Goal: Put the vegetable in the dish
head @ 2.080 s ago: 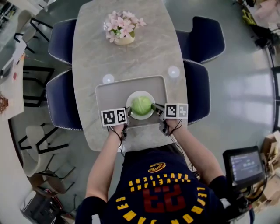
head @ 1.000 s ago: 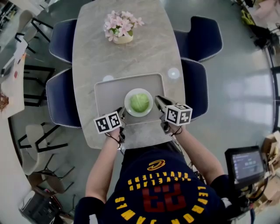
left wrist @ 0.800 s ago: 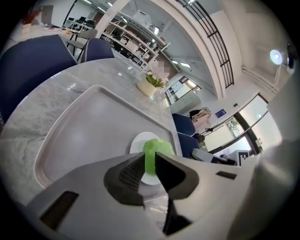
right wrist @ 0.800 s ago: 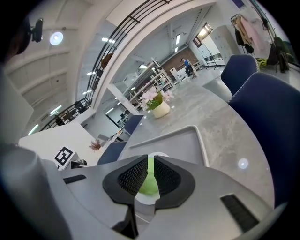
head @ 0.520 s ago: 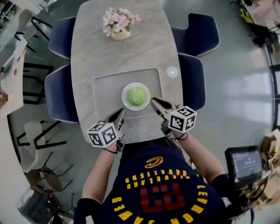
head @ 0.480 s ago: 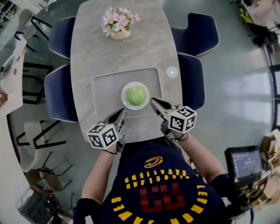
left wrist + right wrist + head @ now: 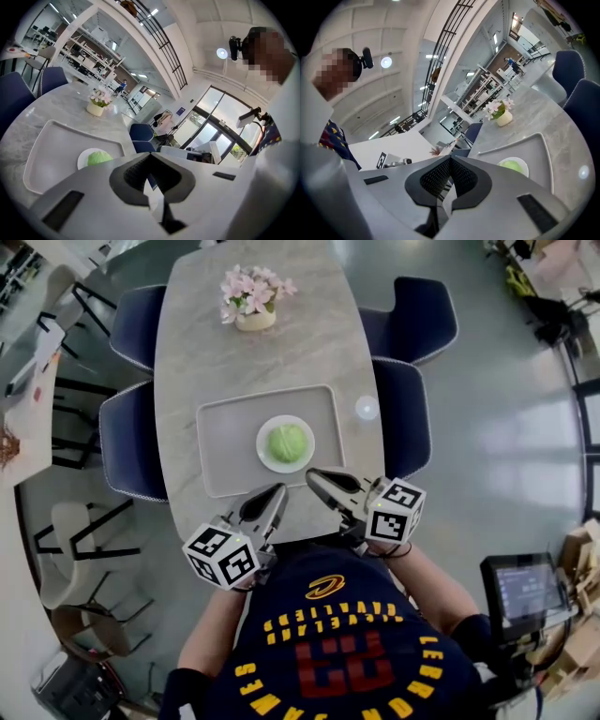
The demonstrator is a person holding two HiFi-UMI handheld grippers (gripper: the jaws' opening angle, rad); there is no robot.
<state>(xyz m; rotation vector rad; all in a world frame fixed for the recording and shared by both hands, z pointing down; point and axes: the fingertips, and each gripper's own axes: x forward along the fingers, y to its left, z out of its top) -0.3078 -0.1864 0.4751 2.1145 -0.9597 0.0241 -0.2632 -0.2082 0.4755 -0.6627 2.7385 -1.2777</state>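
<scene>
On the grey tray (image 7: pixel 225 442) near this end of the table (image 7: pixel 281 352), the round green vegetable (image 7: pixel 287 442) sits in the middle of the white dish (image 7: pixel 266 457). It shows there from both gripper views too (image 7: pixel 99 158) (image 7: pixel 512 165). By the look of it, the job is done.

Both tongs are empty and clenched. The left gripper (image 7: pixel 279 491) has its dark pads meeting at the tips with nothing between them (image 7: pixel 150 155), and the right gripper (image 7: pixel 311 474) is the same (image 7: pixel 450 159). They hang over the near edge of the table. Their tips point at the tray from either side and are clear of the dish.

From where I stand, the trouble would come from those tips. The right one is close to the tray's near rim, so a careless swing forward could catch the rim and jolt the tray. The dish looks shallow and the vegetable is a ball, so I'd expect a sharp knock to set it rolling out onto the tray. A forearm dragged across the table edge could do the same.

The flowers (image 7: pixel 251 292) at the far end are well out of reach and at no risk.
</scene>
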